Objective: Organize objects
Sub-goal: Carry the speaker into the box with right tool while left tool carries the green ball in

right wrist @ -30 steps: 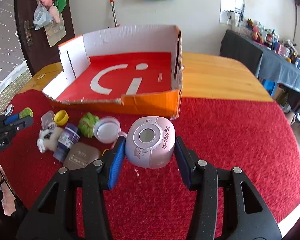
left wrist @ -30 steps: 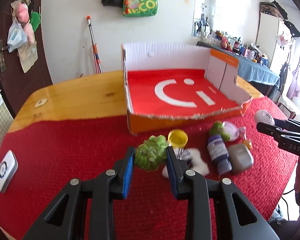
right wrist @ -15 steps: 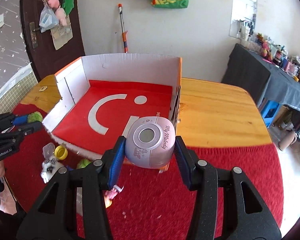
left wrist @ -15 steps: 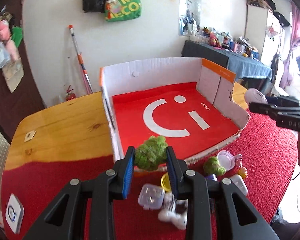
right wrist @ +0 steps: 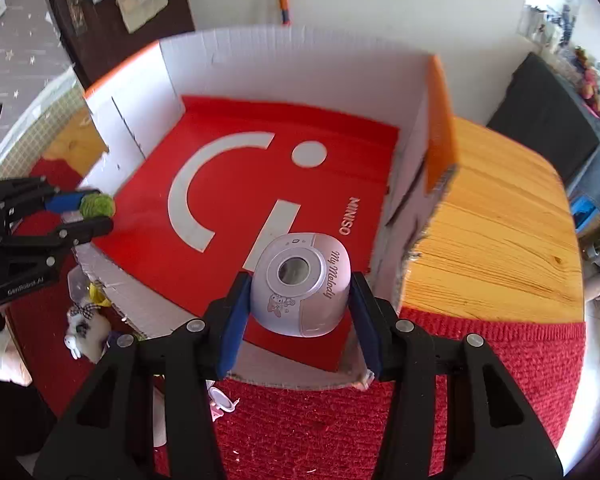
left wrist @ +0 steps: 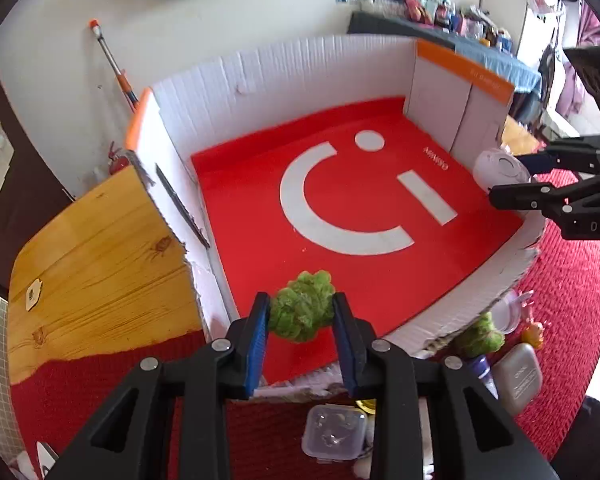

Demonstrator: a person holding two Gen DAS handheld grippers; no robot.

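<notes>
White walls and a cluttered side room frame a table (left wrist: 100,248) half covered by a red cloth.

At 6 o'clock in the left view, the left tool (left wrist: 300,320) is clamped narrowly on a green tuft (left wrist: 302,306), poised over the near left corner of the box (left wrist: 284,76). At 6 o'clock in the right view, the right tool (right wrist: 298,300) grips a pink speaker (right wrist: 300,284) at medium width, over the box's near right corner.

To do this step well, I judge each tool should lower until its item nears the red floor, then release, keeping the two items apart and clear of the torn front wall.

Only the left view shows the leftovers outside the box at 5 o'clock: a clear case (left wrist: 334,432), a second tuft (left wrist: 482,336) and a grey tin (left wrist: 518,376). Only the right view shows a plush (right wrist: 86,328) at 8 o'clock and the speaker's printed face.
</notes>
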